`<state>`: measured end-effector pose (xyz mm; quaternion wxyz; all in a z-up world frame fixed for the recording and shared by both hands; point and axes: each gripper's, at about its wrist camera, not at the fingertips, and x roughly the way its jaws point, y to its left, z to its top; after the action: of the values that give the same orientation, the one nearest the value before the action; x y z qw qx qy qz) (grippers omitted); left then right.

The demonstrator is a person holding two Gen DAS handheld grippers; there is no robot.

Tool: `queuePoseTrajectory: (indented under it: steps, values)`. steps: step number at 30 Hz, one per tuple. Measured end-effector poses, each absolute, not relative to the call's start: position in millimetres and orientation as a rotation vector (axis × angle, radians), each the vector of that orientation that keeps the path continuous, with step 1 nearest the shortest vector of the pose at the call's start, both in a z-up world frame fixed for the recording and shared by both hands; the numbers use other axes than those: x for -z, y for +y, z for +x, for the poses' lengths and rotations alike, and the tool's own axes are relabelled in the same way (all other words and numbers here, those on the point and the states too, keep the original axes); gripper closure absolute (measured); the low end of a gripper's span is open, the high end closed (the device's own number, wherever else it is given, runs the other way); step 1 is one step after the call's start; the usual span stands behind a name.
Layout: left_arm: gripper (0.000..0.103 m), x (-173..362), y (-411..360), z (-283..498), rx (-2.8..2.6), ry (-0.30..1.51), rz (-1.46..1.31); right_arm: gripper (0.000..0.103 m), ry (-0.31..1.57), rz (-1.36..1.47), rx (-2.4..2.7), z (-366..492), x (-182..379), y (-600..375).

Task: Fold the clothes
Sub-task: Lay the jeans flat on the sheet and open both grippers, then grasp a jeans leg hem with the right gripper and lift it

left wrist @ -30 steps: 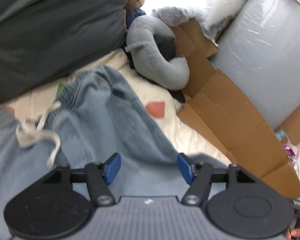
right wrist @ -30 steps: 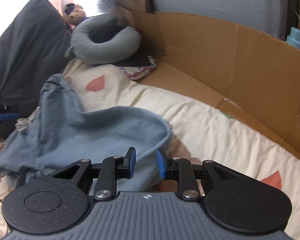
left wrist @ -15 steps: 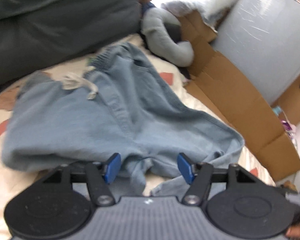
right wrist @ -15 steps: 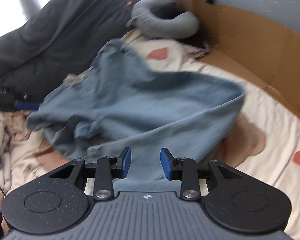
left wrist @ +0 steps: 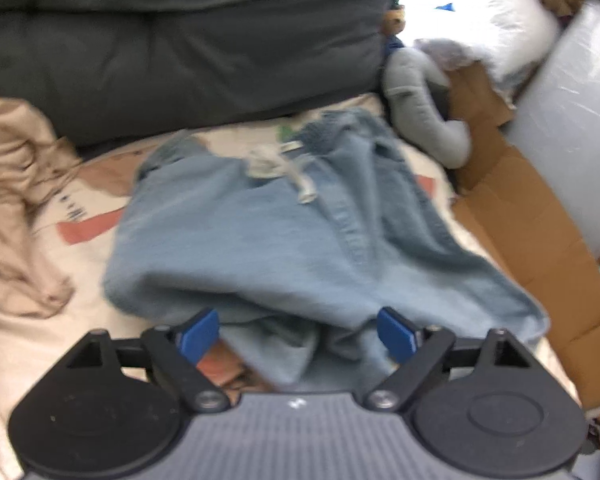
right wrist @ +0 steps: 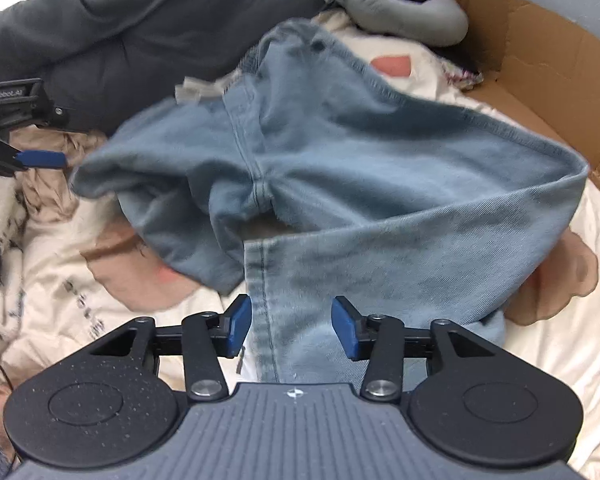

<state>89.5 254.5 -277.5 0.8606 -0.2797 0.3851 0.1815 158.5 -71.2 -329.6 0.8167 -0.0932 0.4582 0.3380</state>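
Light blue denim trousers (left wrist: 284, 240) with a white drawstring (left wrist: 276, 168) lie crumpled on the cream bedsheet (left wrist: 80, 320). In the right wrist view one leg (right wrist: 400, 248) is doubled back across the trousers (right wrist: 340, 140). My left gripper (left wrist: 298, 334) hovers at the near edge of the cloth; its jaws are opening wide and the pads touch nothing. My right gripper (right wrist: 292, 326) is over the hem end of that leg, jaws opening, denim between the pads but not pinched. A blue fingertip (right wrist: 40, 159) of the left gripper shows at the far left.
A dark grey cushion (left wrist: 180, 40) runs along the far side. A grey neck pillow (left wrist: 420, 112) and flattened cardboard (left wrist: 520, 220) border the right. A beige garment (left wrist: 16, 208) lies bunched at the left. A plastic-wrapped roll (left wrist: 580, 120) stands behind the cardboard.
Both cameras have drawn back from the trousers, which now show nearly whole. Both pairs of jaws have widened. The trouser leg has come to rest doubled over on the sheet.
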Motion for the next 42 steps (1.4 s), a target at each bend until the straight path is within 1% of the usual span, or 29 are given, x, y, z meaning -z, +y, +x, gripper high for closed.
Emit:
queuePoseTrajectory:
  steps: [8, 16, 17, 18, 19, 20, 22, 23, 33, 42]
  values:
    - [0.015, 322.7, 263.0, 80.2, -0.376, 0.887, -0.597, 0.051, 1.027, -0.312, -0.739, 146.3, 377.0, -43.0]
    - [0.015, 341.6, 256.6, 68.5, -0.375, 0.950, -0.580, 0.052, 1.007, -0.457, -0.711, 133.6, 400.4, -33.3]
    - [0.015, 343.1, 256.4, 68.0, -0.377, 0.955, -0.578, 0.055, 1.002, -0.469, -0.715, 132.2, 400.8, -33.5]
    - [0.015, 344.1, 256.3, 67.9, -0.380, 0.957, -0.578, 0.068, 1.000, -0.467, -0.718, 131.9, 399.9, -34.8]
    - [0.015, 345.0, 256.6, 67.4, -0.383, 0.957, -0.580, 0.073, 1.004, -0.454, -0.720, 132.7, 398.5, -36.8]
    - [0.015, 345.8, 257.0, 66.9, -0.386, 0.958, -0.584, 0.081, 1.018, -0.425, -0.720, 134.8, 396.5, -39.9]
    - [0.015, 346.8, 257.0, 66.8, -0.390, 0.960, -0.589, 0.090, 1.028, -0.396, -0.716, 136.9, 390.9, -44.8]
    - [0.015, 346.8, 256.6, 67.1, -0.390, 0.963, -0.588, 0.099, 1.020, -0.399, -0.717, 137.1, 386.9, -47.1]
    - [0.015, 346.5, 246.1, 74.3, -0.381, 0.975, -0.556, 0.100, 0.977, -0.289, -0.562, 156.0, 346.5, -123.1]
    - [0.015, 347.9, 243.1, 84.0, -0.401, 0.996, -0.564, 0.101, 0.953, -0.227, -0.344, 176.9, 339.4, -215.0]
